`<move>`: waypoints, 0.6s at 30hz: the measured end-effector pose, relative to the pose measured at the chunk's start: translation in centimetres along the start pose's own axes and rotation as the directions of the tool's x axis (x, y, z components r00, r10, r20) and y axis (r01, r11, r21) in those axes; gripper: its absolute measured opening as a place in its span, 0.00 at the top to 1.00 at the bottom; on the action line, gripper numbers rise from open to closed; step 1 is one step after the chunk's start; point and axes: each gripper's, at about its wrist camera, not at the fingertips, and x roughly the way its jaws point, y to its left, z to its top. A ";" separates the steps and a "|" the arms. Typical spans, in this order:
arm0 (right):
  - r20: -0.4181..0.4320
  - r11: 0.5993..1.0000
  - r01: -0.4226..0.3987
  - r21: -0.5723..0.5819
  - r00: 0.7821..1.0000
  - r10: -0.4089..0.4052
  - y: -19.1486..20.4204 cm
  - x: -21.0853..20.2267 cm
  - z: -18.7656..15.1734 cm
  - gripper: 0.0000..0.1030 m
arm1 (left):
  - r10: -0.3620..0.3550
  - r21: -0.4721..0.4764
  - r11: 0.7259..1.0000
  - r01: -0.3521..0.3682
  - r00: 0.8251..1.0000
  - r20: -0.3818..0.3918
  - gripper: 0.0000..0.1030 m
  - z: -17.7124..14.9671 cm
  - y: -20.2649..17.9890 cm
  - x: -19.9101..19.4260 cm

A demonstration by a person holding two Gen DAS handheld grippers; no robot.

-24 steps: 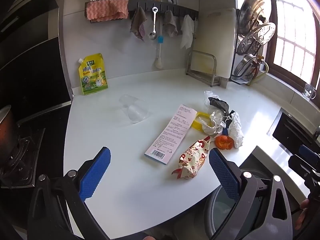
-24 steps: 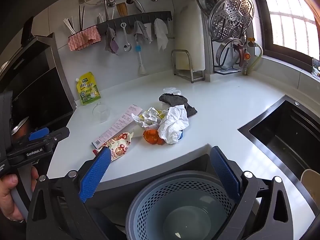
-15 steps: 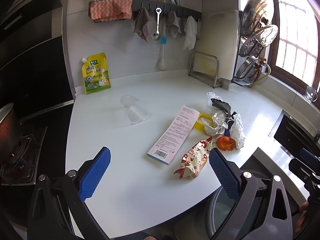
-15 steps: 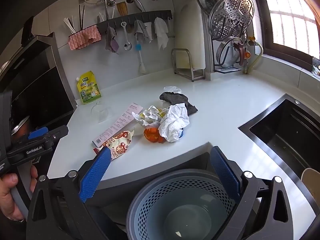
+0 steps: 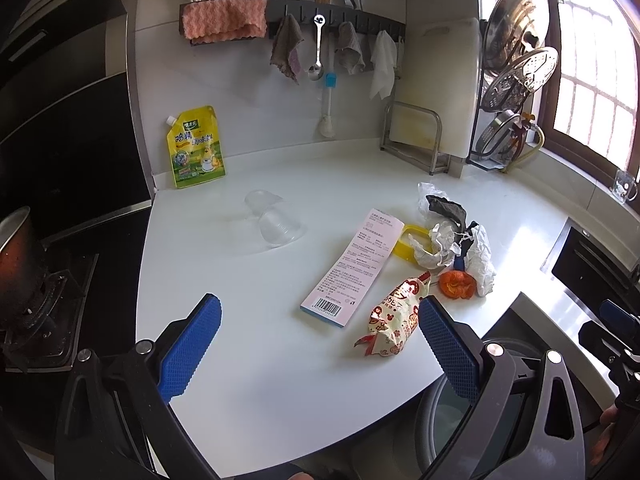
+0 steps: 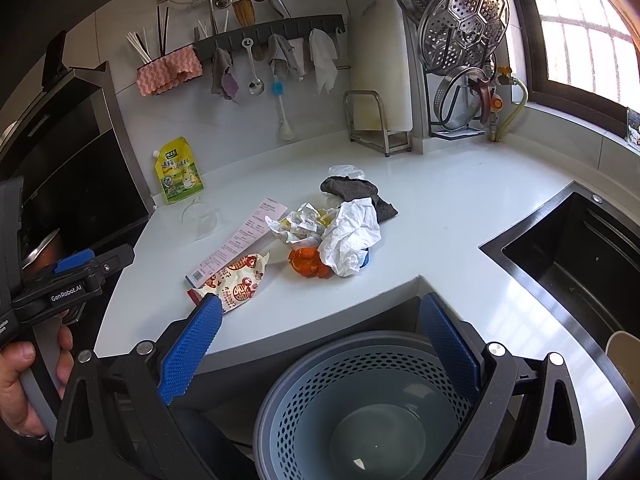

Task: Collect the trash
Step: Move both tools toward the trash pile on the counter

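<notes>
Trash lies on the white counter (image 5: 280,184): a pink leaflet box (image 5: 352,268), a red-and-cream snack wrapper (image 5: 394,322), orange peel (image 5: 456,285), crumpled white paper (image 5: 478,256), a dark rag (image 5: 448,210), a yellow ring (image 5: 408,240) and a clear plastic cup (image 5: 276,222). My left gripper (image 5: 320,346) hangs open over the counter's near part, the wrapper just inside its right finger. My right gripper (image 6: 320,344) is open above a grey perforated bin (image 6: 360,412) below the counter edge. The same wrapper (image 6: 236,280), peel (image 6: 306,262) and paper (image 6: 348,236) lie beyond it.
A yellow seasoning pouch (image 5: 196,148) leans on the back wall. A stove with a pot (image 5: 16,256) sits at left, a black sink (image 6: 580,252) at right. A cutting board rack (image 5: 416,140) and lid rack (image 5: 516,76) stand at the back. A hand (image 6: 24,384) holds the left gripper's handle.
The left gripper's view has shifted slightly, so the counter and trash sit a little further right and lower in frame. The right gripper has barely moved. Both stayed open.
</notes>
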 end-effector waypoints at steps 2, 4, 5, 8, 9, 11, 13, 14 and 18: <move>-0.003 1.000 0.000 0.004 1.000 0.000 -0.1 0.0 -0.1 0.08 | -0.001 0.004 1.000 0.001 1.000 -0.002 0.06 0.0 0.0 0.1; -0.007 1.000 0.000 0.006 1.000 0.000 -0.1 0.1 -0.1 0.08 | 0.000 0.007 1.000 0.000 1.000 -0.004 0.06 0.0 0.0 0.1; -0.008 1.000 0.000 0.005 1.000 0.000 -0.1 0.1 -0.2 0.08 | 0.000 0.007 1.000 0.000 1.000 -0.005 0.06 0.0 -0.1 0.1; -0.010 1.000 -0.002 0.004 1.000 0.002 -0.1 0.2 -0.1 0.08 | 0.001 0.010 1.000 -0.001 1.000 -0.002 0.06 -0.1 -0.2 0.1; -0.011 1.000 -0.001 0.005 1.000 0.002 -0.1 0.2 -0.1 0.08 | 0.002 0.011 1.000 -0.002 1.000 -0.002 0.06 -0.1 -0.2 0.1; -0.011 1.000 -0.002 0.007 1.000 0.002 -0.2 0.3 -0.1 0.08 | 0.002 0.010 1.000 -0.002 1.000 -0.002 0.06 -0.1 -0.2 0.1; -0.011 1.000 -0.002 0.010 1.000 0.002 -0.2 0.3 -0.2 0.08 | 0.003 0.012 1.000 -0.003 1.000 -0.004 0.06 -0.1 -0.2 0.2; -0.012 1.000 -0.002 0.010 1.000 0.002 -0.3 0.3 -0.2 0.08 | 0.004 0.012 1.000 -0.004 1.000 -0.005 0.06 -0.2 -0.3 0.2; -0.017 1.000 0.000 0.015 1.000 0.000 -0.4 0.4 -0.4 0.08 | 0.005 0.013 1.000 -0.005 1.000 -0.011 0.06 -0.4 -0.3 0.3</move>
